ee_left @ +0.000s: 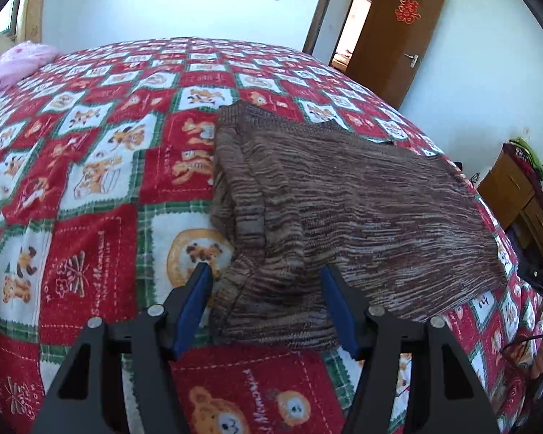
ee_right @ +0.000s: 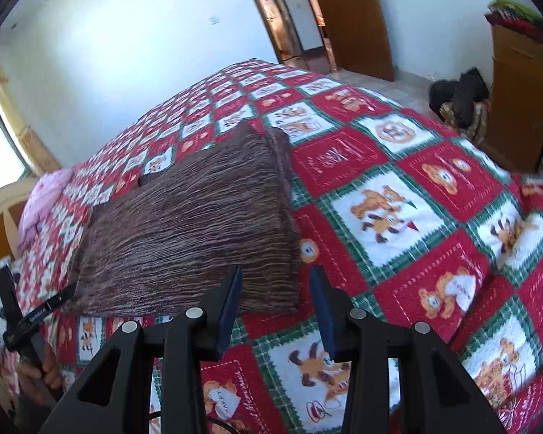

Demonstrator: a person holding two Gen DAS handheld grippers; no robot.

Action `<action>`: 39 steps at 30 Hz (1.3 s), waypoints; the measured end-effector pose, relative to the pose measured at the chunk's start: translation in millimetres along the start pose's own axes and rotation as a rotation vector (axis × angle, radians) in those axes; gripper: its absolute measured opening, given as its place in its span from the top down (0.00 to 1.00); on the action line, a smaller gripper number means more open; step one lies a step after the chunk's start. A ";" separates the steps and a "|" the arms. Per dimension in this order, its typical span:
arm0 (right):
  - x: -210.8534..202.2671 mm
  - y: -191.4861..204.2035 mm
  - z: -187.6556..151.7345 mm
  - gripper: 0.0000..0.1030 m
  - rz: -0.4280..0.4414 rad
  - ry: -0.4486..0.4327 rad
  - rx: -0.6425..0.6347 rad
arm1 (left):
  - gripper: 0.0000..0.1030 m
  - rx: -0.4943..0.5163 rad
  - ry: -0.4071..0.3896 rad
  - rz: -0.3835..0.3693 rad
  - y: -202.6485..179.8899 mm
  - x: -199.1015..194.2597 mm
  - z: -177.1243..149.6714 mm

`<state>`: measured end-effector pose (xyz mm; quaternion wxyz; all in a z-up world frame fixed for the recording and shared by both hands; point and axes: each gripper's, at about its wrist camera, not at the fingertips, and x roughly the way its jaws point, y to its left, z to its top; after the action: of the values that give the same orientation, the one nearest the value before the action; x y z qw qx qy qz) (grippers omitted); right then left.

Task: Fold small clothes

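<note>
A brown striped knitted sweater (ee_left: 344, 195) lies on the bed, partly folded, with a sleeve laid over its left side. In the right wrist view the sweater (ee_right: 195, 231) shows as a rough rectangle. My left gripper (ee_left: 266, 275) is open, its blue-padded jaws standing either side of the sweater's near left corner, just above it. My right gripper (ee_right: 276, 278) is open and empty, hovering at the sweater's near right corner. The left gripper also shows at the left edge of the right wrist view (ee_right: 36, 311).
The bed is covered by a red, white and green bear-pattern quilt (ee_left: 90, 166). A pink pillow (ee_left: 14, 65) lies at the head. A wooden cabinet (ee_left: 525, 195) stands to the right of the bed, and a brown door (ee_left: 398, 36) is open beyond.
</note>
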<state>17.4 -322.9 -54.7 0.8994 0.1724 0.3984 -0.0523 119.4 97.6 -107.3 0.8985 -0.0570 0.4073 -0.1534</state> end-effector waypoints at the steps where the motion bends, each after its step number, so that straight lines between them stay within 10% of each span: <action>1: 2.6 2.9 1.2 0.61 -0.014 0.001 -0.016 | 0.37 -0.010 -0.006 -0.011 2.5 -1.2 0.1; 7: 42.6 20.0 -3.6 0.65 -0.003 0.120 -0.046 | 0.42 -0.096 -0.042 -0.074 20.1 -5.0 -6.0; 9: 46.2 30.4 -6.8 0.89 -0.034 0.124 -0.106 | 0.75 -0.106 -0.038 -0.086 22.0 -3.1 -7.8; 14: 39.8 37.3 -13.3 0.95 -0.054 0.145 -0.158 | 0.90 -0.108 -0.084 -0.169 23.7 -13.7 -11.0; 29: 28.4 -4.1 -21.8 0.99 0.053 0.124 0.035 | 0.83 -0.247 -0.060 -0.069 41.9 -17.0 -24.7; 35: -3.5 15.0 -19.8 0.99 -0.065 -0.032 -0.027 | 0.43 -0.273 -0.089 -0.032 31.2 -54.1 -53.2; 39: -12.8 70.3 -5.7 0.99 0.046 -0.083 -0.129 | 0.39 -0.308 -0.106 -0.106 16.1 -57.9 -54.1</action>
<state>21.0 -255.8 -29.9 0.9252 0.1210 0.3594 -0.0129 46.6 132.7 -105.4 0.8900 -0.2234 0.3745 -0.1329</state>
